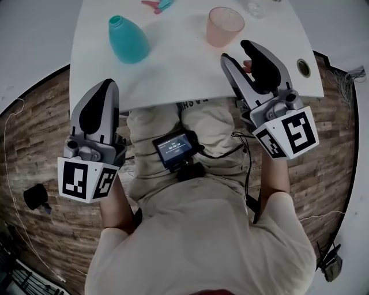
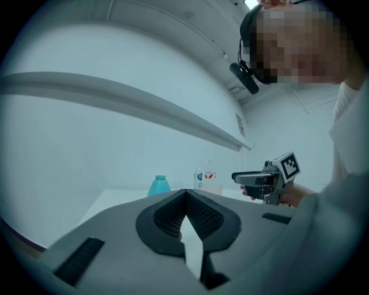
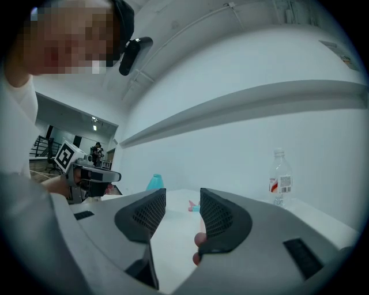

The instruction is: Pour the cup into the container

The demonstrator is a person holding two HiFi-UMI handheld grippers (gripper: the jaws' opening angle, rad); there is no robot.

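Observation:
A pink cup [image 1: 225,26] stands upright on the white table [image 1: 173,75], right of centre; in the left gripper view the cup [image 2: 212,187] shows small and far off. The teal container [image 1: 128,39] with an open neck stands to its left. My right gripper [image 1: 237,52] hovers over the table's front edge just short of the cup, its jaws partly apart with nothing between them [image 3: 183,196]. My left gripper [image 1: 108,86] is off the table's front left edge, below the container, jaws together and empty [image 2: 185,193].
A clear water bottle [image 1: 253,7] and a pink and teal clip [image 1: 158,6] lie at the table's far side. A round cable hole [image 1: 303,67] sits near the right front corner. A small screen device [image 1: 174,148] rests on the person's lap.

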